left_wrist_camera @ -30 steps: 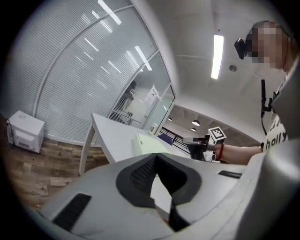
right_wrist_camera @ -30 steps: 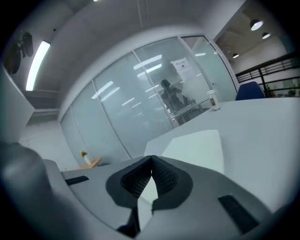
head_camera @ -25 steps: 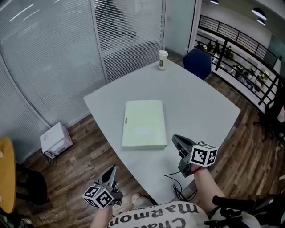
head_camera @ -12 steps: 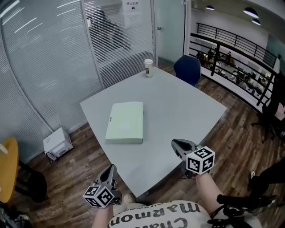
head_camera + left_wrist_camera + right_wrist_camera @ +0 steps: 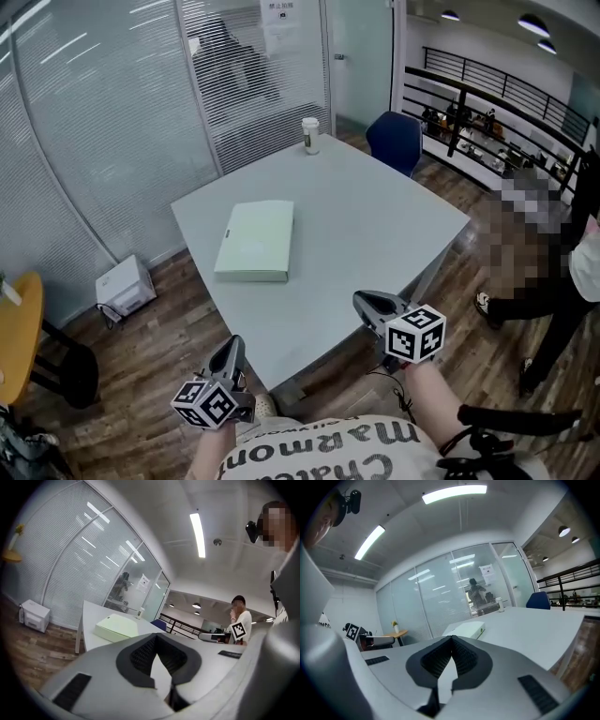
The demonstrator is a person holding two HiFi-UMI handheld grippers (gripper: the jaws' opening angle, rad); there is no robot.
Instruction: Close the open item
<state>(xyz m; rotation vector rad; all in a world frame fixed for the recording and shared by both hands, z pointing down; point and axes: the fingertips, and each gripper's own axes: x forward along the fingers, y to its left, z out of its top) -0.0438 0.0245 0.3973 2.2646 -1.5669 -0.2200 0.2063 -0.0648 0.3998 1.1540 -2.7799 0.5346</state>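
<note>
A pale green flat box point(image 5: 255, 240) lies with its lid down on the left part of the grey table point(image 5: 375, 225). It also shows as the green box point(image 5: 116, 626) in the left gripper view and as the same box point(image 5: 465, 630) in the right gripper view. My left gripper point(image 5: 232, 352) hangs over the wooden floor, short of the table's near corner, with its jaws shut and empty. My right gripper point(image 5: 361, 302) is by the table's near right edge, also shut on nothing. Both grippers stand well apart from the box. The tips of the left gripper point(image 5: 156, 637) and the right gripper point(image 5: 451, 639) meet.
A paper cup point(image 5: 310, 135) stands at the table's far corner, with a blue chair point(image 5: 396, 141) behind it. A white device point(image 5: 125, 286) sits on the floor at left, near a yellow round table point(image 5: 14, 337). A person point(image 5: 534, 272) stands at the right. Glass walls with blinds close the far side.
The view has pulled back from the table, so the box lies farther from both grippers. A person has come into view at the right. Both grippers stay shut.
</note>
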